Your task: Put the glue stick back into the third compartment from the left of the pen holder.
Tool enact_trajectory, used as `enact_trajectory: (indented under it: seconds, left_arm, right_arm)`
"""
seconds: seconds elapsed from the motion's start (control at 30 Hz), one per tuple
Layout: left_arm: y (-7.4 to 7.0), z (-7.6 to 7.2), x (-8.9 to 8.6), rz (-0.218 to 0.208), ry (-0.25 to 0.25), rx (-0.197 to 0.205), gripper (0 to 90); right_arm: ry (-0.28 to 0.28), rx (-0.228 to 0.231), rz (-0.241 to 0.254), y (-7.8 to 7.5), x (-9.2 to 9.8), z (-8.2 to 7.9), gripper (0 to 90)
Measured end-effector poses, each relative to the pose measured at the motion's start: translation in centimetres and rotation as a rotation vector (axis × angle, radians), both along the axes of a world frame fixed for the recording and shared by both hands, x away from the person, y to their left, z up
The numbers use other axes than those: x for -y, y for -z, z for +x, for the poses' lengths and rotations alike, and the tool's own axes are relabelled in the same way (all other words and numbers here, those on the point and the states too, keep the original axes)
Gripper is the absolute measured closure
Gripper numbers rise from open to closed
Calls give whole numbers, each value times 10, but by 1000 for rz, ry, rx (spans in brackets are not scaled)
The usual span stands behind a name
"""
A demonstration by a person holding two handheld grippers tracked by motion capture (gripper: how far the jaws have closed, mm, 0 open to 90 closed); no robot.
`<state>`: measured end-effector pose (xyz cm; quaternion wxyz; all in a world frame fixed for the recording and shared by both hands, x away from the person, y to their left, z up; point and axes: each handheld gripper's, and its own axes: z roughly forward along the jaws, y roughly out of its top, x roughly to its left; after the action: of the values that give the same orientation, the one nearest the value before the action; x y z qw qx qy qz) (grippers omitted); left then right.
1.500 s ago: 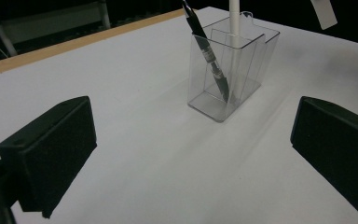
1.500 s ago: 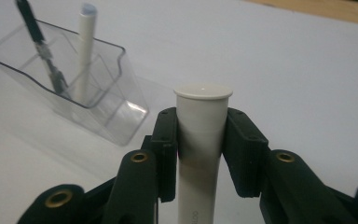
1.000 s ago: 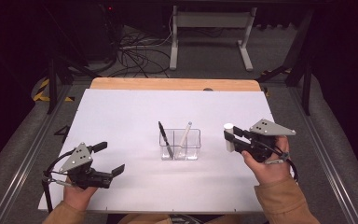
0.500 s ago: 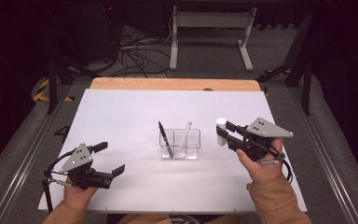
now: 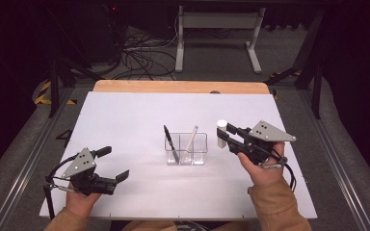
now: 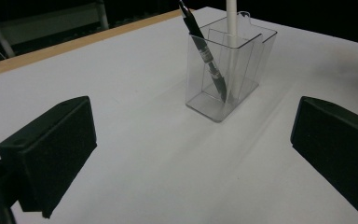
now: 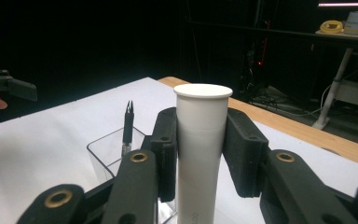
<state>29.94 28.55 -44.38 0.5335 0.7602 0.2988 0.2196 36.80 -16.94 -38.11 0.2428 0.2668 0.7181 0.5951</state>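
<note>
White tube (image 5: 221,133), upright and clamped between the pads of the right gripper (image 5: 227,136), had drifted leftward across the high view over the last second, from well out at the right of the clear holder (image 5: 186,149) to a spot just beside its right wall, apart from it and carried above the counter (image 5: 125,115). That shift read as the carry toward the holder being nearly finished; judging by how things stood, the tube had yet to be brought over a compartment and lowered in. In the right gripper view the tube (image 7: 200,149) stood vertical with its flat cap uppermost, both black pads pressed against its sides below the cap, and the holder (image 7: 116,158) lay just behind and to the left with the black pen (image 7: 128,128) rising out of it. The right hand (image 5: 265,166) held its gripper roughly level, jaws pointing left toward the holder, forearm coming in from the lower edge. The holder's left compartment held the leaning black pen (image 5: 170,143) and the right one a white pen (image 5: 191,140). The left gripper (image 5: 113,166) had kept its place near the counter's front left, well apart from the holder, jaws spread wide with nothing between them, aimed toward the holder (image 6: 228,70).
</note>
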Motion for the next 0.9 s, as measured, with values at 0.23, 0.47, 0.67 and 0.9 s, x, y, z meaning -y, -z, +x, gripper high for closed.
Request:
enact_trajectory:
  seconds: [0.23, 0.47, 0.67, 0.9]
  left_arm:
    - [0, 0, 0, 6, 1, 4, 10]
    - [0, 1, 0, 13, 0, 9, 10]
    - [1, 1, 0, 8, -1, 6, 10]
    - [0, 1, 0, 16, 2, 6, 10]
  right_arm:
    - [-13, 21, 1, 2, -3, 2, 672]
    - [-25, 28, 24, 7, -9, 5, 671]
    - [-68, 17, 68, 14, -16, 9, 671]
    - [-84, 8, 94, 24, -24, 15, 671]
